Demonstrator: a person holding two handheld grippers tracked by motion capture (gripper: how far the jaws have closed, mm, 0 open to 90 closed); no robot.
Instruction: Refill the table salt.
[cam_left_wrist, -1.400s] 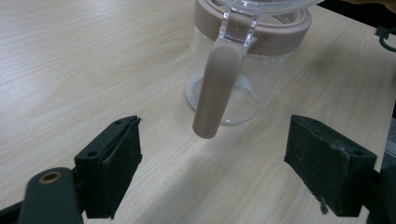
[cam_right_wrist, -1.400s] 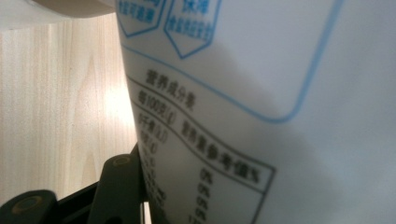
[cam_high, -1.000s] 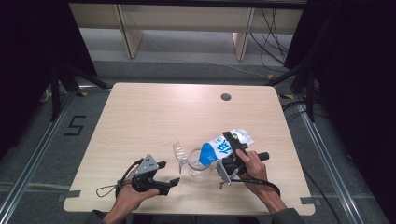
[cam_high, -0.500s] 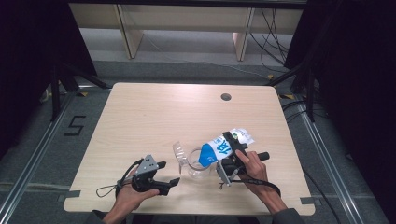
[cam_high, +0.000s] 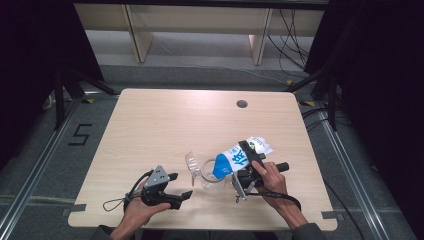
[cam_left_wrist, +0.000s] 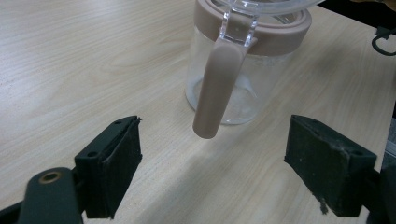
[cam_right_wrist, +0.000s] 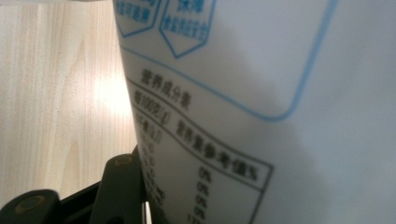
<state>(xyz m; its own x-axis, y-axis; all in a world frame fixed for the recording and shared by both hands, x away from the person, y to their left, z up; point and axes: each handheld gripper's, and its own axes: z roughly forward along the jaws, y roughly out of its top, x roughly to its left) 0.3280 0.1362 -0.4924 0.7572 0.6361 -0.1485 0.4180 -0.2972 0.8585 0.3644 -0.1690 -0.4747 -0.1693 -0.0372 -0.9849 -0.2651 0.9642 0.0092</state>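
Here, right tongs (cam_high: 248, 167) clamped on milk carton (cam_high: 235, 159), tipped spout-down over glass pitcher (cam_high: 207, 172) near table (cam_high: 165, 125) front edge. Left tongs (cam_high: 172, 192) released, idle beside pitcher. Carton light, walls soft: grip mid-body, gently. Pitcher fragile, slippery; take by handle (cam_left_wrist: 215, 88). Left gripper view shows handle, brown collar; right gripper view, carton's printed label.

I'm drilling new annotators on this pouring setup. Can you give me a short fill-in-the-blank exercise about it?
1. The right gripper is shut on a blue and white ____.
2. The carton is tilted over a clear glass ____.
3. The jug has a handle coloured ____.
4. The left gripper has its jaws ____.

Missing words: carton; jug; brown; open
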